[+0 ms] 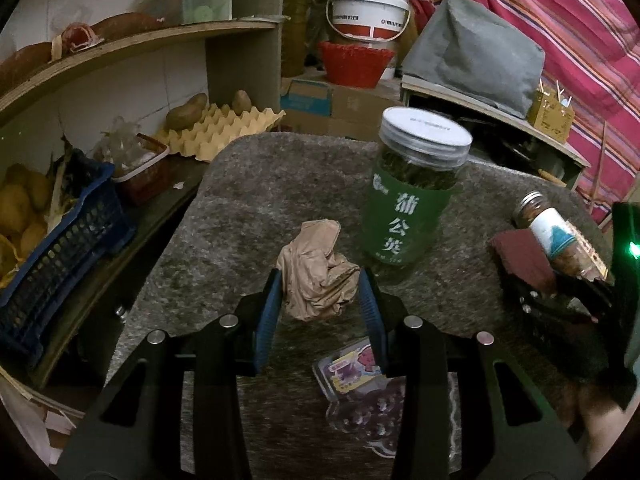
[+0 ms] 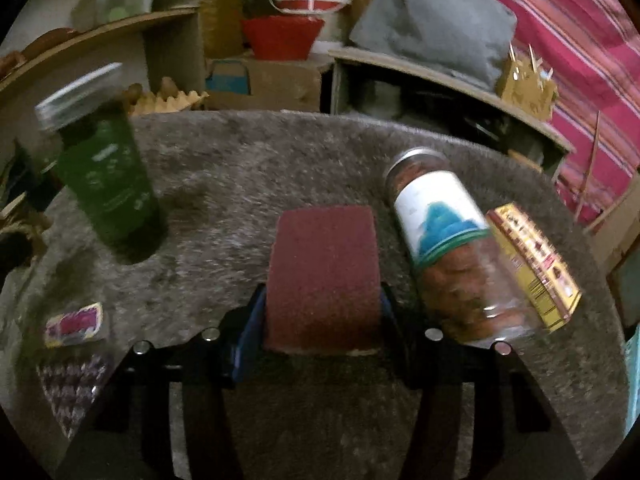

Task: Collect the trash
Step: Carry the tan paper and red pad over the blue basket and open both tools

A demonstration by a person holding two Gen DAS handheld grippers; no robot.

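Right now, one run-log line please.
left gripper: shut on crumpled paper | right gripper: shut on red sponge | surface: grey mat

— How's the light on my side?

— Dim, and warmer toward the striped cloth (image 1: 568, 40). My left view is fairly sharp; the green jar (image 1: 404, 200) reads clearly.

— And the right?

— Smeared, probably by motion: the same jar (image 2: 108, 184) is a blur. Both views bend at the rims into black corners, and a green lamp (image 1: 634, 249) glares.

Creased brown paper wad (image 1: 318, 276) – coarse maroon sponge (image 2: 324, 276) – fuzzy grey mat (image 1: 248, 208).
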